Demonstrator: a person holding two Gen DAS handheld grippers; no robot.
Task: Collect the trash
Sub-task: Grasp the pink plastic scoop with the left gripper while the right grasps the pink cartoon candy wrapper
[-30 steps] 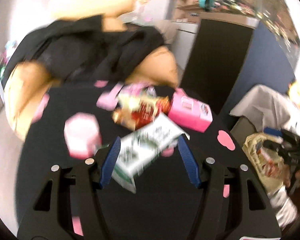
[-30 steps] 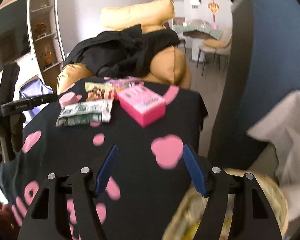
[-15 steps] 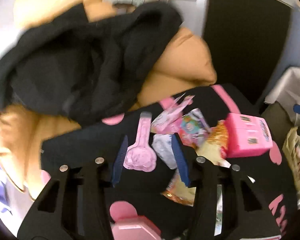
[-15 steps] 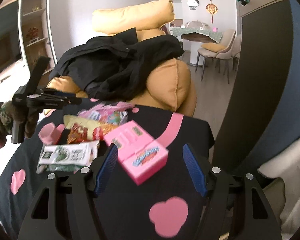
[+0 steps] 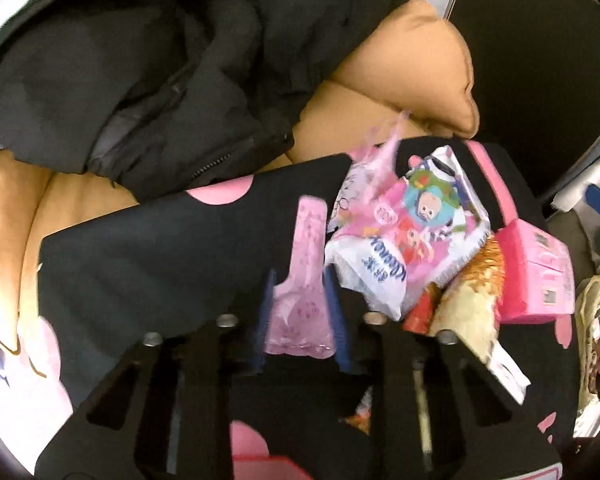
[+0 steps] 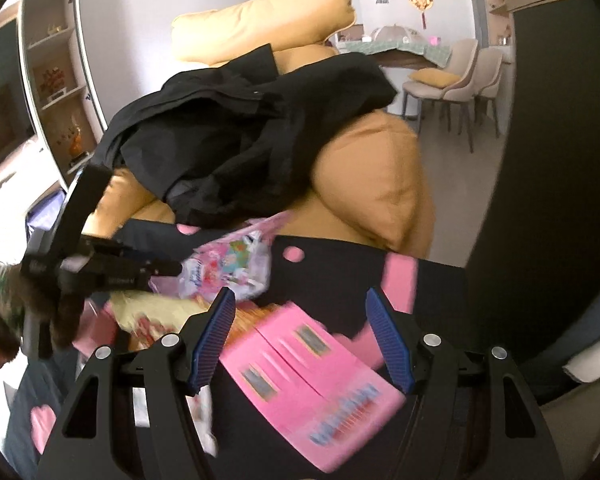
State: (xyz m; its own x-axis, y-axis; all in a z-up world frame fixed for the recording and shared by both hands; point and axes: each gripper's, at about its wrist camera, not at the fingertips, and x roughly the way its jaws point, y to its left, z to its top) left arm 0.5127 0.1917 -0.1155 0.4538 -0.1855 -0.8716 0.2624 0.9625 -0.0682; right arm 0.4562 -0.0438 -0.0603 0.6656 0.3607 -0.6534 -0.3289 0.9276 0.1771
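Trash lies on a black cloth with pink hearts (image 5: 148,240). My left gripper (image 5: 300,280) has closed around a clear pink bottle-shaped wrapper (image 5: 306,280); its blue fingers touch both sides of the wide end. Beside it lie a white and pink cartoon tissue pack (image 5: 404,232), a gold snack wrapper (image 5: 472,312) and a pink box (image 5: 536,272). My right gripper (image 6: 300,336) is open, its jaws either side of the pink box (image 6: 312,376) just above it. The left gripper (image 6: 100,272) shows at the left of the right wrist view.
A black jacket (image 5: 140,60) is draped over an orange sofa cushion (image 5: 412,60) behind the cloth. A dark panel (image 6: 540,160) stands on the right. A bag with trash (image 5: 592,352) sits at the far right. Dining chairs (image 6: 460,80) stand in the background.
My left gripper swung from the green-white packet to the pink wrapper and closed on it. My right gripper moved forward from the bag over the pink box.
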